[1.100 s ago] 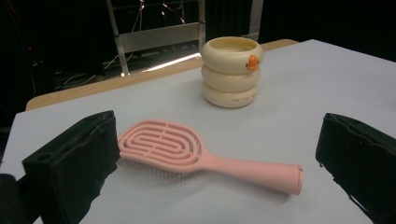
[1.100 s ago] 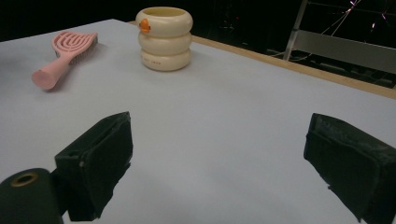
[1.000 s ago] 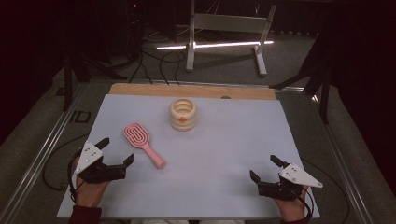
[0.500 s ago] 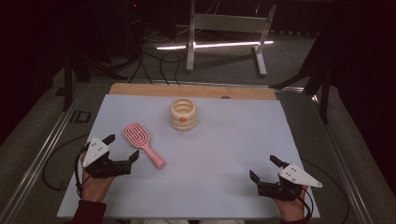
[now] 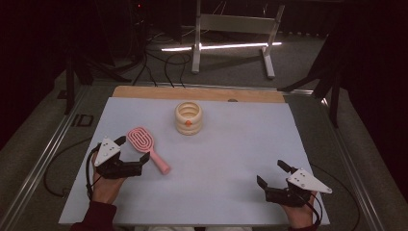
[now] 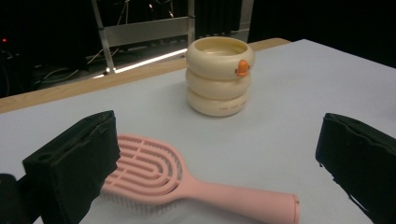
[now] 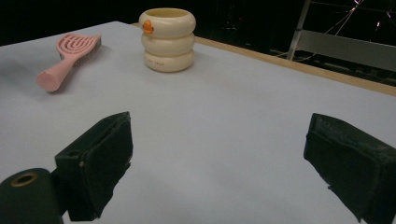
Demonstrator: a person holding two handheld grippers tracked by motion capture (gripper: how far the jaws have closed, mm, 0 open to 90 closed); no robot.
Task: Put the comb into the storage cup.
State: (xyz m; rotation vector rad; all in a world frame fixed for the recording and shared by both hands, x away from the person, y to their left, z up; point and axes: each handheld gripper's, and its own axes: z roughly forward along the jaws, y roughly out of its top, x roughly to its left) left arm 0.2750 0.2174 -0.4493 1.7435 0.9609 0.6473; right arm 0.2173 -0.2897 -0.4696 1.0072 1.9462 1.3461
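Pale blue sheet covering the table (image 5: 221,159) carries two things, and two tongs work above it, one in each hand.

Nearest to the person, the right gripper (image 5: 273,175) hovers low at the near right part of the sheet with its jaws spread wide and nothing between them. Much bare sheet lies ahead of it and to its left; the near edge and the right edge of the sheet are close to it.

On the other side, the left gripper (image 5: 133,148) is also wide open and holds nothing. One pink plastic hairbrush with an oval slotted head (image 6: 154,175) lies flat just ahead of its jaws, between their tips. In the left gripper view, one jaw hides part of the head, and whether a jaw touches the brush I cannot tell. The handle points toward the right gripper.

Farther from both tongs stands one cream cup made of three stacked rings (image 5: 188,117), upright, well apart from the brush. It has a small orange knob, and small print too fine to read. Beyond it a strip of bare wood shows at the far edge.
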